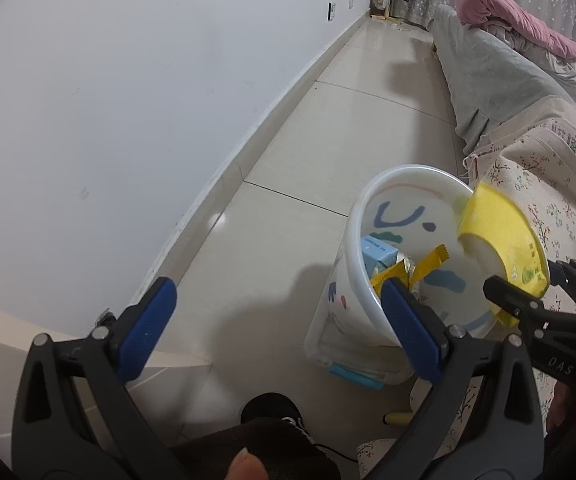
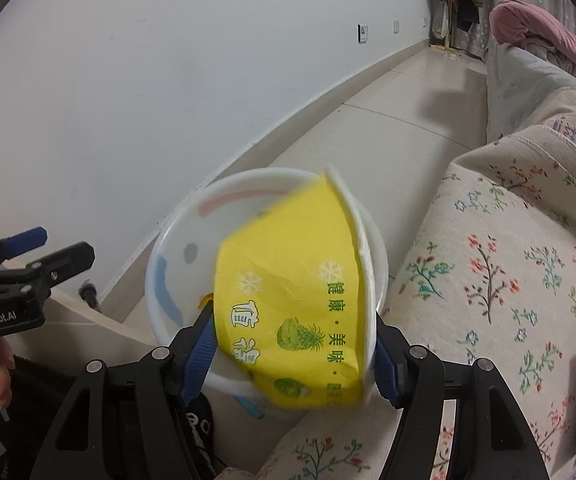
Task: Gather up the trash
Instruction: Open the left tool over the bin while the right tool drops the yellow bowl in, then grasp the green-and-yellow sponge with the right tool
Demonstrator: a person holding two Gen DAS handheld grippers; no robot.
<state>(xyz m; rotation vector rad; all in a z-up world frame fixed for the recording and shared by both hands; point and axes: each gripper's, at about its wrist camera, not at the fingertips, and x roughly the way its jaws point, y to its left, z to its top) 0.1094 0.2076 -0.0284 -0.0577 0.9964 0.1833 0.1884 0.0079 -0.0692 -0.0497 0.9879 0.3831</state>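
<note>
1. the right gripper (image 2: 291, 344) is pinched on a yellow paper cup (image 2: 295, 304), held tilted over the white bin (image 1: 367, 248).
2. the left gripper (image 1: 276, 320) is spread, nothing held.
3. if released off-centre, the cup could be caught on the rim and dropped to the floor (image 1: 307, 140).

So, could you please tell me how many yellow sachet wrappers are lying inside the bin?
2 show: one yellow sachet wrapper leaning up on the bin wall, another beside the blue carton. More may be hidden beneath.
</note>
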